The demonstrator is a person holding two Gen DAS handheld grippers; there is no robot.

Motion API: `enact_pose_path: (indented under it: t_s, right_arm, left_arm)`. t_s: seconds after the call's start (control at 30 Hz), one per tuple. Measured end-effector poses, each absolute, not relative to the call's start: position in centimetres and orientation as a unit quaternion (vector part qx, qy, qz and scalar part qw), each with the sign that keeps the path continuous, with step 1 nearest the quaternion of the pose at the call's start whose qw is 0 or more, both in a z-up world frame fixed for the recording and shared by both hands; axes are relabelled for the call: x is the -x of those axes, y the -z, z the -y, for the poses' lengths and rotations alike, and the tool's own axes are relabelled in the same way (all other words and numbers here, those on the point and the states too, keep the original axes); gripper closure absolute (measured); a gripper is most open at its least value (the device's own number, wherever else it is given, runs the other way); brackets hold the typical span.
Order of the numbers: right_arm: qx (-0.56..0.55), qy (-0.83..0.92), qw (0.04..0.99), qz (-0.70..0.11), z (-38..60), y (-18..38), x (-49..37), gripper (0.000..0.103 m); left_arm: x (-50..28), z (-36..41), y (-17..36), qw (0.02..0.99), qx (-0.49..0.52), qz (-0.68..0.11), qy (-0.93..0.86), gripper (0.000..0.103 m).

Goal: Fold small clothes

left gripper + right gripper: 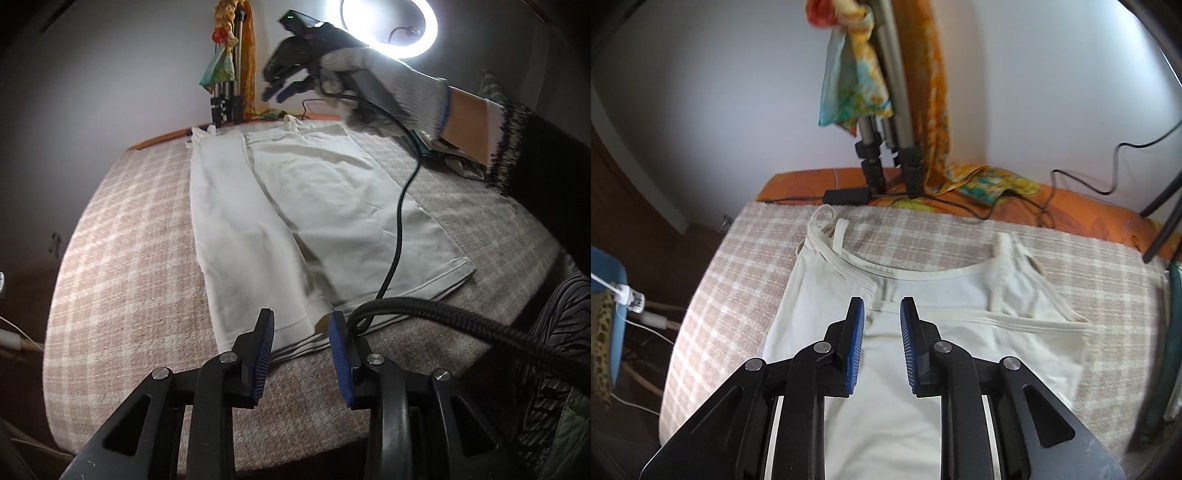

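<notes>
Item: cream tank top [332, 206], thin straps, lying flat on a bed w/ a pink-and-white checked blanket [122, 236]. One side panel is folded lengthwise over the body, so the piece reads as a long narrow shape w/ a fold line down its length. Long axis runs from the hem, near the left gripper [301, 354], to the straps at the far end toward the wall. In the right wrist view the neckline and straps [827, 236] point away from the camera, toward an orange sheet edge [1071, 210].

Left gripper: jaws partly open, nothing between the pads; tips sit over the hem corner, contact w/ cloth cannot be told.

Right gripper [882, 347]: jaws a little apart, nothing pinched; it hangs above the chest area just below the neckline. In the left wrist view it is raised over the strap end, held by a hand in a grey knit glove [384, 81].

Other: black cable [400, 206] trailing across the top; tripod legs [886, 147] at the bed's far edge w/ a coloured scarf [849, 74] draped on them; ring light [391, 26] upper right.
</notes>
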State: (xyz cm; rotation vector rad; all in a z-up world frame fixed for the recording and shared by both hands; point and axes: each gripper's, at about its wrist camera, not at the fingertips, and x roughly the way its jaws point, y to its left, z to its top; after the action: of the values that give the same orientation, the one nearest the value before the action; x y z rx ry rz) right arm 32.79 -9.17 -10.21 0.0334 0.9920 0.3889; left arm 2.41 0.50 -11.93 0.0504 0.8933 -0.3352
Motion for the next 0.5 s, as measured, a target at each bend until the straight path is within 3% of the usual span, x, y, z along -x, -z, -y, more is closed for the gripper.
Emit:
enact_pose_path:
  t_s: [0.5]
  right_arm:
    - [-0.057,-0.164,0.893,-0.416,23.6,1.9,-22.7,0.085]
  left_arm:
    - [1.3,3.5,11.0,0.907,-0.063,-0.385,0.161,0.072]
